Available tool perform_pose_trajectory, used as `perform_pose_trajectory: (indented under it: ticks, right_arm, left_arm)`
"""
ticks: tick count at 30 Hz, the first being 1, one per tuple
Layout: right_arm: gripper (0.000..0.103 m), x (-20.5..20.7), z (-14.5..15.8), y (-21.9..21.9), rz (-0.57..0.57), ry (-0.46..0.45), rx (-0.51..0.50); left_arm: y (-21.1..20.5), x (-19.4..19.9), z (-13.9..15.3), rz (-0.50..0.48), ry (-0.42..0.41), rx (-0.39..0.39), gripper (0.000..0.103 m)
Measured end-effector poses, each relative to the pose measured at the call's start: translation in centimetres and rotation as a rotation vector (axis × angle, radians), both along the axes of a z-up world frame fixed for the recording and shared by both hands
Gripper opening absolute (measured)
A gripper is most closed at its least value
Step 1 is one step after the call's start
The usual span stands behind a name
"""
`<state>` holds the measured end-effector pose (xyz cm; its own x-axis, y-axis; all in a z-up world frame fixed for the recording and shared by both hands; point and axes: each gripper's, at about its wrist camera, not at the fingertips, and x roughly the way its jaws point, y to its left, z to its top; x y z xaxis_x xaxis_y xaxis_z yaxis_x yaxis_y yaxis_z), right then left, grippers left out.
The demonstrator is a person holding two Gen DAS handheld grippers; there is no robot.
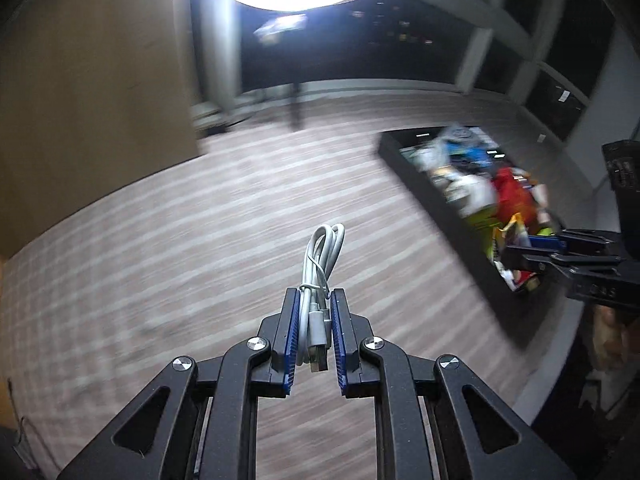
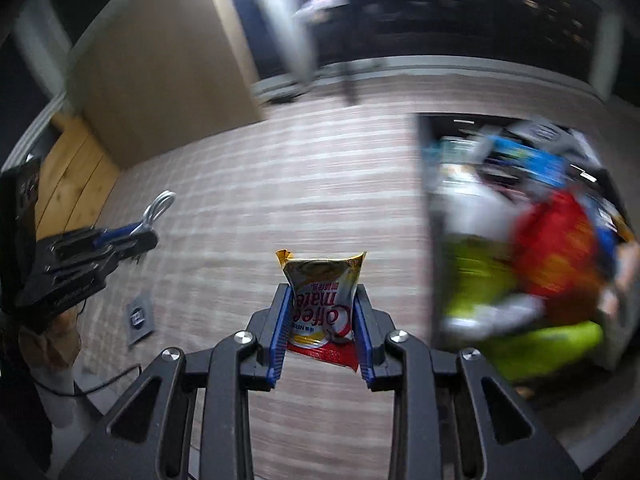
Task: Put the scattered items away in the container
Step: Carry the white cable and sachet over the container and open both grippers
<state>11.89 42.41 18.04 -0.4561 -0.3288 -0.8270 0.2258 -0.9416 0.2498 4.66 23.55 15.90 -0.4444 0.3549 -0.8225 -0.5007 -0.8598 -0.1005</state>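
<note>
Both grips look sound: left gripper (image 1: 315, 312) clamped on the coiled cable (image 1: 322, 264), right gripper (image 2: 322, 312) on the creamer sachet (image 2: 324, 306). Keep squeezing until over the container (image 2: 428, 216), right of the fingers, seemingly already full though blurred.

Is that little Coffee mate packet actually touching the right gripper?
Touching. The right wrist view shows the right gripper with both blue pads pressed against the sides of the Coffee mate packet, holding it above the table.

The left gripper (image 1: 315, 312) is black with blue pads (image 1: 291, 332) and grips a pale grey cable (image 1: 323, 264); the right gripper (image 2: 322, 316), black with the same blue pads, grips a yellow, white and red sachet (image 2: 323, 308) with red lettering. The floor (image 1: 200, 240) is striped in pale grey-brown bands. To the right, the black container (image 2: 426, 200) holds blurred red, lime-green, blue and white things.
</note>
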Motion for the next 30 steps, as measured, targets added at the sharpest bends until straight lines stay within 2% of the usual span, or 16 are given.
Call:
perform_pose_trajectory:
  ticks: [4,8,12,17,19,20,22,24,30]
  right_arm:
    - [0.029,-1.1,0.1,8.4,-0.114,0.013,-0.001]
    - [0.029,-2.4,0.9,15.8,-0.188,0.023,0.001]
    - [0.029,-4.0,1.5,19.7,-0.204,0.041,0.037]
    - [0.030,-6.9,1.9,22.4,-0.202,0.060,0.064]
    - [0.038,-7.7,2.0,22.7,-0.184,0.068,0.054]
    - [0.052,-8.1,1.9,22.8,-0.186,0.059,0.061]
    - [0.058,-8.6,2.2,23.7,-0.228,0.061,0.035]
    - [0.058,-8.8,2.5,24.5,-0.243,0.073,-0.003]
    - [0.058,-9.1,2.3,25.1,-0.266,0.057,-0.016]
  left_arm:
    - [7.5,0.2,0.9,-0.066,0.010,0.032,0.014]
    - [14.2,-0.7,1.0,-0.086,-0.011,0.100,0.014]
    - [20.0,-1.7,1.3,-0.106,0.001,0.108,0.014]
    - [24.7,-3.9,1.6,-0.107,-0.006,0.121,0.014]
    - [26.4,-4.7,1.5,-0.118,0.009,0.077,0.039]
    - [26.9,-5.0,1.4,-0.110,0.006,0.058,0.063]
    - [26.7,-5.4,1.7,-0.094,0.017,0.075,0.058]
    - [26.2,-5.5,2.1,-0.096,0.040,0.060,0.056]
    - [23.2,-5.7,3.0,-0.066,0.064,0.035,0.055]
